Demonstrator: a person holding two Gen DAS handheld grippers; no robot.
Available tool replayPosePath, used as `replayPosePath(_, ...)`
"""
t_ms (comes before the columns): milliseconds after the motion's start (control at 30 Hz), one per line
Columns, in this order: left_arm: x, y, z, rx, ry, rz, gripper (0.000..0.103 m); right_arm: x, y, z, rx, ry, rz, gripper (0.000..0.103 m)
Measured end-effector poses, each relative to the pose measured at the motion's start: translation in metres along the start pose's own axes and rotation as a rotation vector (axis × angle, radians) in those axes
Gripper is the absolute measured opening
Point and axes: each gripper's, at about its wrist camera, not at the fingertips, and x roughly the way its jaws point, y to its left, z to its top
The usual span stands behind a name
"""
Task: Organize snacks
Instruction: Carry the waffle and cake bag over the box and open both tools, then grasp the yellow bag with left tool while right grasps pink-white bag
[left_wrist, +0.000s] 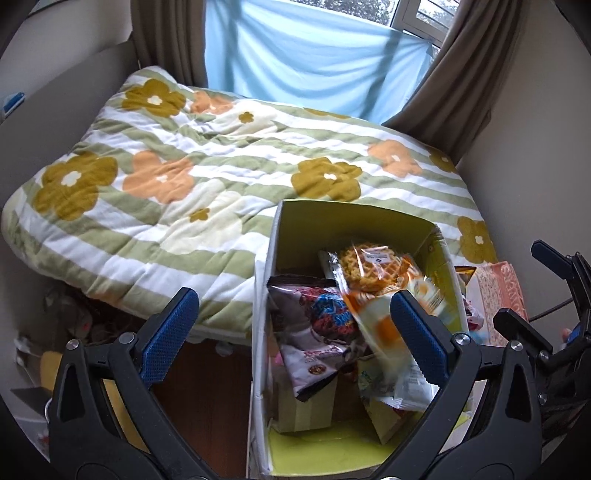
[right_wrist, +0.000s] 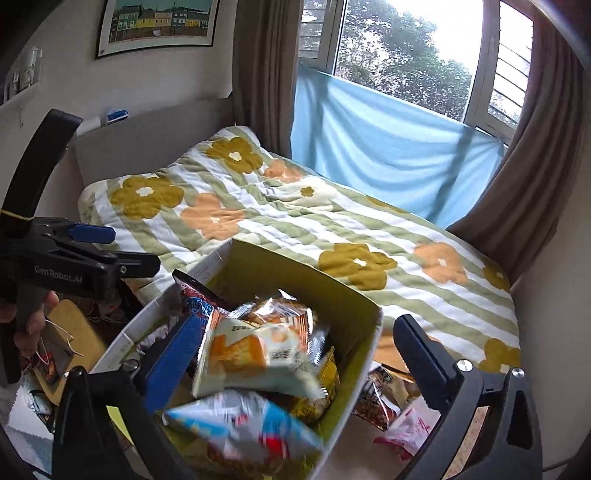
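Left wrist view: left tongs (left_wrist: 295, 332) spread, empty, above the box (left_wrist: 354, 221) of snack packets (left_wrist: 325, 321) beside the bed (left_wrist: 221, 166); a pink carton (left_wrist: 498, 295) bears unreadable lettering. Right wrist view: right tongs (right_wrist: 299, 354) spread wide, an orange-white packet (right_wrist: 255, 354) loose between them over the box; left tongs marked "GenRobot.AI".
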Motion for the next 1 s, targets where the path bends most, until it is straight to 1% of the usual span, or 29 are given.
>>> replayPosePath(100, 0.000, -0.007, -0.005, 0.011, 0.006, -0.022, 0.103, -0.007, -0.008, -0.010, 0.046, 0.013, -0.010, 0.103)
replayPosePath(233, 0.001, -0.021, -0.007, 0.040, 0.010, -0.045, 0.103, -0.026, -0.021, -0.020, 0.104, 0.007, -0.054, 0.103)
replayPosePath(300, 0.000, -0.029, -0.006, 0.058, 0.008, -0.061, 0.103, -0.038, -0.035, -0.027, 0.140, 0.006, -0.085, 0.103)
replayPosePath(433, 0.000, -0.054, -0.003, 0.104, 0.006, -0.098, 0.103, -0.060, -0.062, -0.041, 0.197, -0.005, -0.135, 0.103)
replayPosePath(600, 0.000, -0.092, -0.001, 0.150, -0.001, -0.128, 0.103, -0.075, -0.099, -0.057, 0.227, 0.010, -0.170, 0.103)
replayPosePath(667, 0.002, -0.108, 0.000, 0.166, 0.001, -0.137, 0.103, -0.080, -0.114, -0.065, 0.238, 0.011, -0.167, 0.103)
replayPosePath(733, 0.004, -0.131, 0.001, 0.188, 0.001, -0.137, 0.103, -0.083, -0.134, -0.075, 0.241, 0.019, -0.152, 0.103)
replayPosePath(867, 0.014, -0.184, 0.002, 0.240, 0.002, -0.114, 0.103, -0.081, -0.166, -0.093, 0.219, 0.035, -0.126, 0.103)
replayPosePath(900, 0.016, -0.193, 0.001, 0.248, 0.006, -0.111, 0.103, -0.079, -0.176, -0.100, 0.211, 0.043, -0.105, 0.103)
replayPosePath(1000, 0.034, -0.237, -0.001, 0.284, 0.048, -0.093, 0.103, -0.068, -0.200, -0.116, 0.182, 0.060, -0.035, 0.103)
